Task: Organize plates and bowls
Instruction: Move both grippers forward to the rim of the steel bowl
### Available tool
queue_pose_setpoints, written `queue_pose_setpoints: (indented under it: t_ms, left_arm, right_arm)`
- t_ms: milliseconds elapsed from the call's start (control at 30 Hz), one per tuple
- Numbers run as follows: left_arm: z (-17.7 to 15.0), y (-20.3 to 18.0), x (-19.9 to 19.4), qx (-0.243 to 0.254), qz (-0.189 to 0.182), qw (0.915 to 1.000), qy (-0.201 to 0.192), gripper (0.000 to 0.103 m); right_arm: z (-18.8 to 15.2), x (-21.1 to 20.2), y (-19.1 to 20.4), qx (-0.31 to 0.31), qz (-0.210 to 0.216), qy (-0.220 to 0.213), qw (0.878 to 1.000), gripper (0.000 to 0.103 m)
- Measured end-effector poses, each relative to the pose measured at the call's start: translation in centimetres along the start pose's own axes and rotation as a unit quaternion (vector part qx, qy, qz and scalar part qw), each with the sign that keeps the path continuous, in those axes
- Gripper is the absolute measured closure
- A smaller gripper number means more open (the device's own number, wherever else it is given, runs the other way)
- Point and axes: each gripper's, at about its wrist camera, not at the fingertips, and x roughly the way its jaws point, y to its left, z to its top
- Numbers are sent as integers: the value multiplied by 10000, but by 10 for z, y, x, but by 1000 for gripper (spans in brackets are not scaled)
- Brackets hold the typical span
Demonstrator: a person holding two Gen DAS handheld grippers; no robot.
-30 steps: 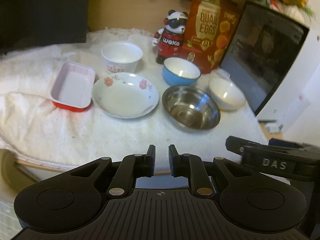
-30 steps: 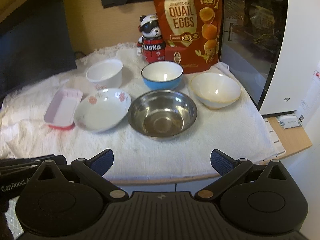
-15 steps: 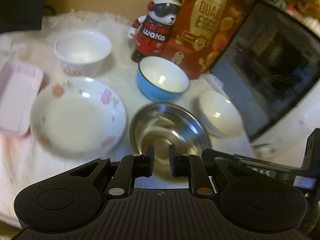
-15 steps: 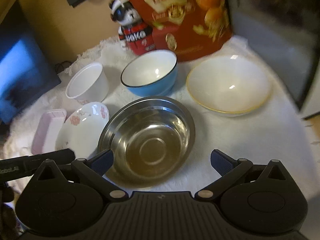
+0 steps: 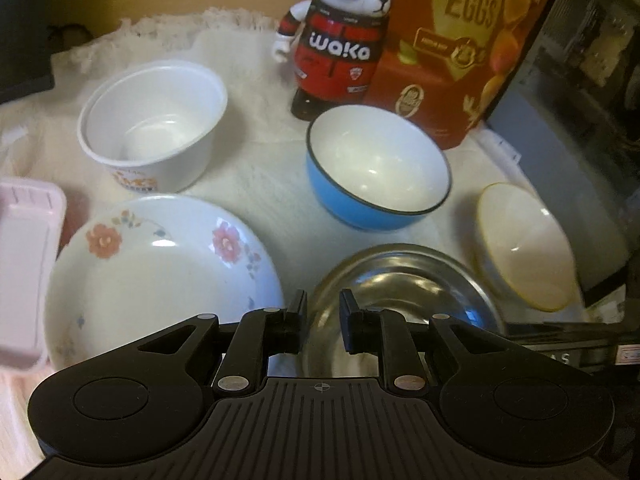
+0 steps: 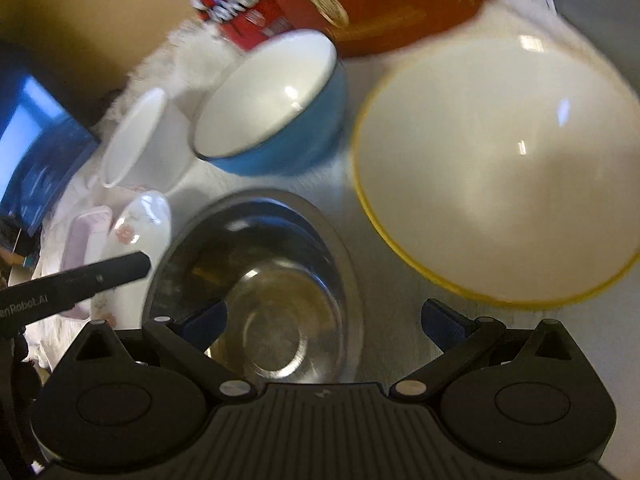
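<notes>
Four bowls [image 5: 378, 168], one floral plate [image 5: 160, 268].

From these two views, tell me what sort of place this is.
Probably a home kitchen or dining corner: a table under a white cloth holds mixed dishes like a blue bowl and a floral plate, beside a snack bag and a dark glass appliance door.
</notes>
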Motion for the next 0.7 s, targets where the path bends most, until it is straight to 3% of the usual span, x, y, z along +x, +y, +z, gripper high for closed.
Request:
queue_pose_setpoints:
  t_ms: [67,233,467,533,700]
  left_arm:
    - [2,1,6,106,31,9999,40,83]
    - [5,3,18,368,-366,9986,138,78]
    - [7,16,30,590,-676,9954,332,77]
    - [9,18,31,632,-802,9942,344,73]
    - [13,20,36,637,-953,9928,341,73]
  right_arm:
    - [-2,0,1,-8,-48,-3,10000,0]
    - [-10,-1,5,93,-152,-300,9994,0]
    - [-22,9,34,-457,-971,-449,9932,0]
    - [-21,9,35,-365,-1078,-502,9922,0]
    - [-18,10,38,-467,-1173,-398,9912,1]
